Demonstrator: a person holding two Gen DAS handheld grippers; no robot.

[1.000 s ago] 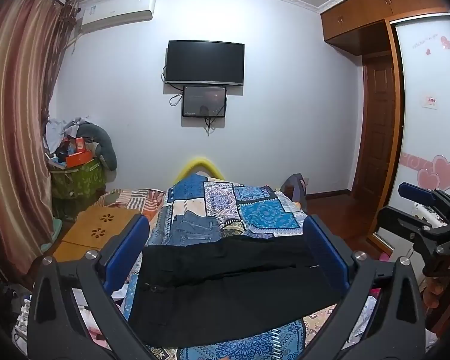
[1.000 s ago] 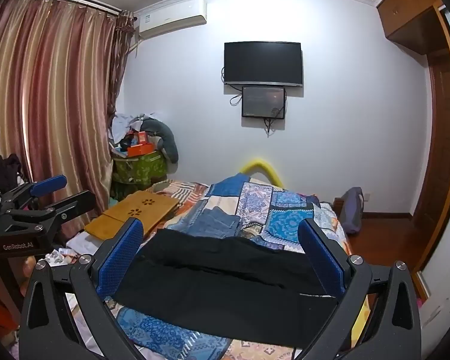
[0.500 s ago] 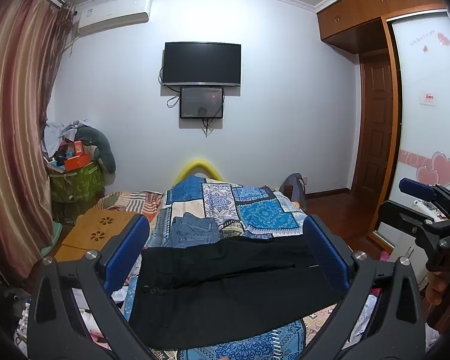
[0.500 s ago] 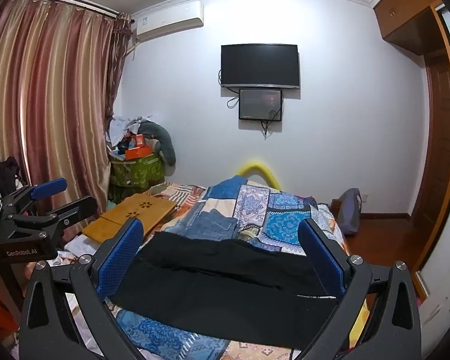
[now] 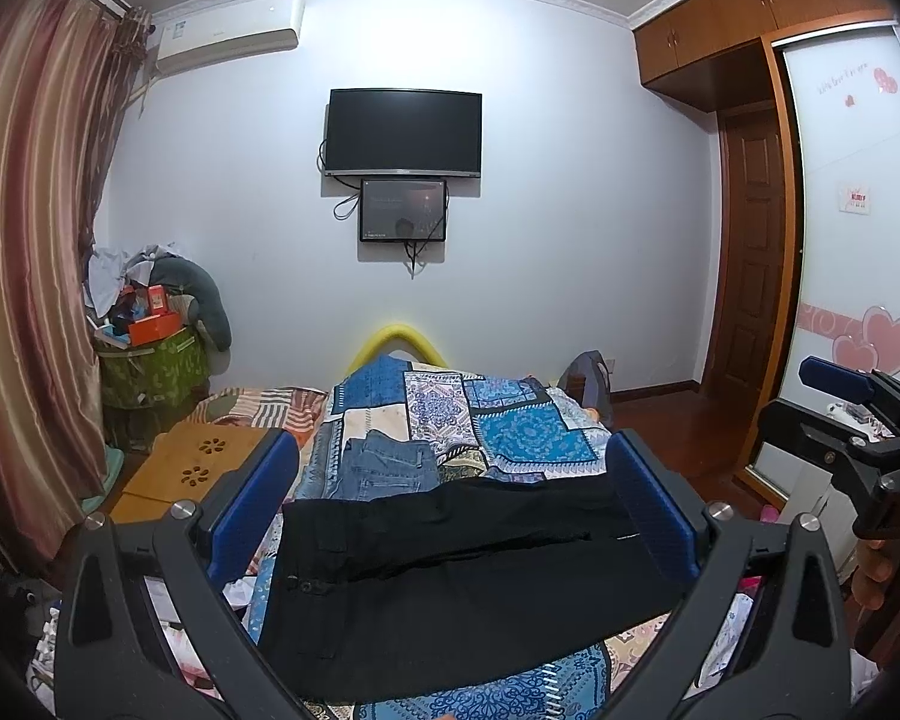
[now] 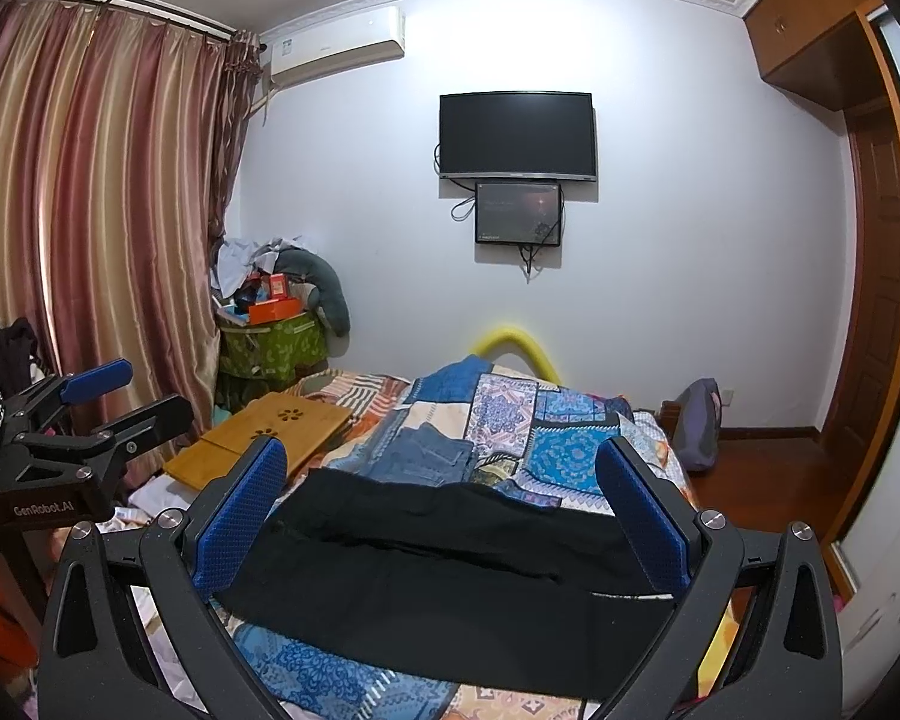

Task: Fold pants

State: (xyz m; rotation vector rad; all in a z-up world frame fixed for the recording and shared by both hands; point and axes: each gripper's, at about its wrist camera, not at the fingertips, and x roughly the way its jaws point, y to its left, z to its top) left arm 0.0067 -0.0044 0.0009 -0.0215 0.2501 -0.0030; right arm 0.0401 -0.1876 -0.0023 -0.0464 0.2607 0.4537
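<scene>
Both my grippers, left (image 5: 450, 504) and right (image 6: 444, 510), gape wide, holding nothing. Black pants (image 5: 450, 576) lie flat on the quilt (image 5: 486, 420) just ahead of both.

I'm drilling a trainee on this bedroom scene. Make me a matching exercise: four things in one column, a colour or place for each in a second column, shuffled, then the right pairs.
Things:
1. pants
2. jeans
3. television
4. lap desk

Descriptions:
A. mounted on the far wall
B. black, spread across the near part of the bed
C. light wood, at the bed's left side
D. blue denim, folded, just beyond the black garment

Pairs: 1-B, 2-D, 3-A, 4-C
</scene>
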